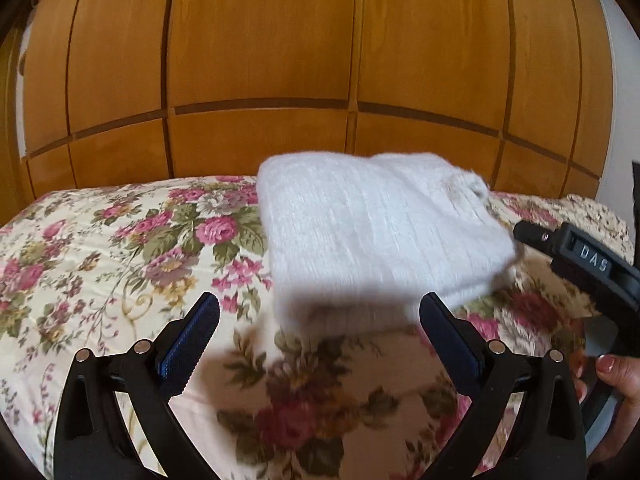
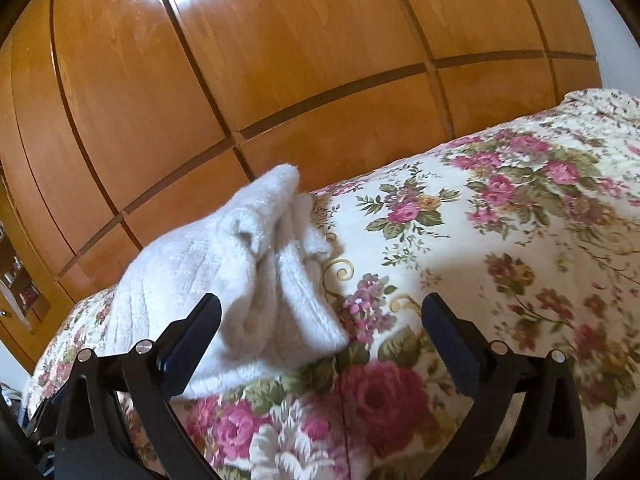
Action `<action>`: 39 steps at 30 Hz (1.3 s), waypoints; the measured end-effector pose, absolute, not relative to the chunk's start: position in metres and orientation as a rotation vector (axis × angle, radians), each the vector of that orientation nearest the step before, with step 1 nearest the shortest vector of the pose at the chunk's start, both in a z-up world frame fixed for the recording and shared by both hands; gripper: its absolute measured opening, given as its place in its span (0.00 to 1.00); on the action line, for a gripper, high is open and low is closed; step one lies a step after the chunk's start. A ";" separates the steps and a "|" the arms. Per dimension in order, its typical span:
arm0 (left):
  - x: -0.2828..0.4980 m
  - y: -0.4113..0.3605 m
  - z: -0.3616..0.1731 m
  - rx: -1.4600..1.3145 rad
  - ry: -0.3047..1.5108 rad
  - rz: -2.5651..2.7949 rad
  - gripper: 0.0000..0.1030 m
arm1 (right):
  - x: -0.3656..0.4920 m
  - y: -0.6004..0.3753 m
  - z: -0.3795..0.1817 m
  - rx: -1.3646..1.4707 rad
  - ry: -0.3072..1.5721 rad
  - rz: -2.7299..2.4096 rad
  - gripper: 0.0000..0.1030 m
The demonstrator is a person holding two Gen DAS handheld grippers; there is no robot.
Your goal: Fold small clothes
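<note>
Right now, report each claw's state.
Left claw: open, holding nothing; the folded white knit garment lies just beyond it.
Right claw: open, empty, beside the same garment on the floral bedspread.

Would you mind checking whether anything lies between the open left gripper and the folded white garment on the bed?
Nothing visible does. Only bare floral bedspread separates the left gripper from the white garment; the right gripper sits off to that garment's right side.
</note>
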State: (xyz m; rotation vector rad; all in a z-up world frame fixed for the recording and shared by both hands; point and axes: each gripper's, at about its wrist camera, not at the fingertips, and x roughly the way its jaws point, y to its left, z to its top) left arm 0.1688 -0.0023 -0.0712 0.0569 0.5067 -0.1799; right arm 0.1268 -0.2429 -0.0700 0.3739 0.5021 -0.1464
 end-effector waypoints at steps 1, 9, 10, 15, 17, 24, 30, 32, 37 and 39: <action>0.166 -0.003 -0.072 0.064 0.512 -0.175 0.96 | 0.124 -0.242 -0.069 0.368 0.501 -0.152 0.98; 0.141 -0.010 -0.070 0.107 0.506 -0.169 0.96 | 0.090 -0.227 -0.063 0.304 0.517 -0.227 0.98; 0.139 -0.010 -0.069 0.110 0.505 -0.166 0.96 | 0.087 -0.226 -0.063 0.291 0.524 -0.227 0.98; 0.127 -0.005 -0.059 0.075 0.522 -0.173 0.96 | 0.064 -0.212 -0.054 0.168 0.517 -0.250 0.98; 0.124 -0.003 -0.054 0.059 0.538 -0.159 0.96 | 0.052 -0.206 -0.050 0.115 0.493 -0.278 0.98; 0.108 0.002 -0.037 0.026 0.526 -0.179 0.96 | 0.036 -0.194 -0.043 0.071 0.532 -0.282 0.98; 0.097 0.006 -0.026 0.029 0.515 -0.123 0.96 | 0.027 -0.185 -0.035 0.028 0.534 -0.285 0.98; 0.092 0.010 -0.024 0.021 0.485 -0.077 0.96 | 0.024 -0.184 -0.031 0.034 0.527 -0.286 0.98; 0.087 0.011 -0.022 0.044 0.484 -0.030 0.96 | 0.019 -0.179 -0.022 0.026 0.513 -0.281 0.98; 0.086 0.010 -0.022 0.064 0.489 -0.024 0.96 | 0.018 -0.176 -0.020 0.024 0.516 -0.276 0.98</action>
